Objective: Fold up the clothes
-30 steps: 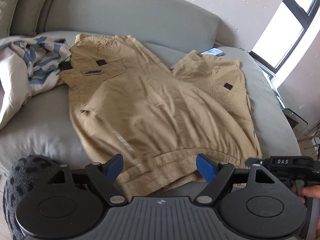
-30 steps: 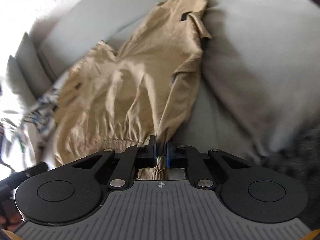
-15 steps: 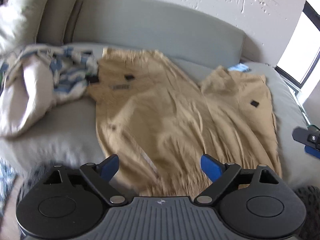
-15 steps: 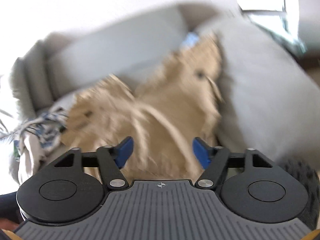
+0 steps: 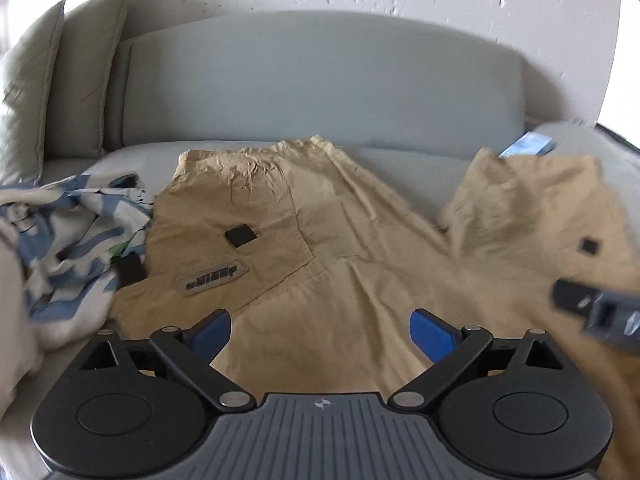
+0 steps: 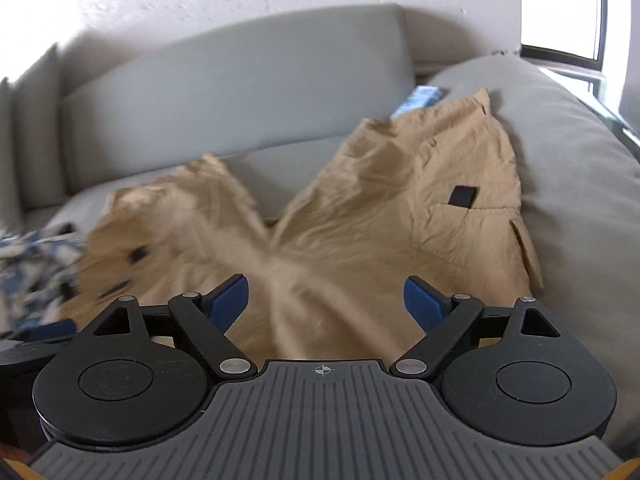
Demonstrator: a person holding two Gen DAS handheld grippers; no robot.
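A pair of tan cargo shorts (image 5: pixel 340 264) lies spread flat on the grey sofa seat (image 5: pixel 400 160), legs pointing toward the backrest. The left leg carries a grey logo patch (image 5: pixel 214 277) and a black tab. In the right wrist view the same shorts (image 6: pixel 380 216) fill the middle, the right leg's pocket on the right. My left gripper (image 5: pixel 320 330) hovers open over the waist end, holding nothing. My right gripper (image 6: pixel 325 298) is also open and empty above the crotch area; its body shows blurred at the right edge of the left wrist view.
A crumpled blue-and-white garment (image 5: pixel 68 224) lies left of the shorts. Grey cushions (image 5: pixel 56 80) lean at the sofa's left end. A small blue packet (image 5: pixel 528 145) rests by the backrest behind the right leg. A window (image 6: pixel 560 8) is at the right.
My right gripper was shut on the shorts' waistband a second ago; it has let go and now stands open. Both grippers have moved forward over the shorts, which now lie flat.
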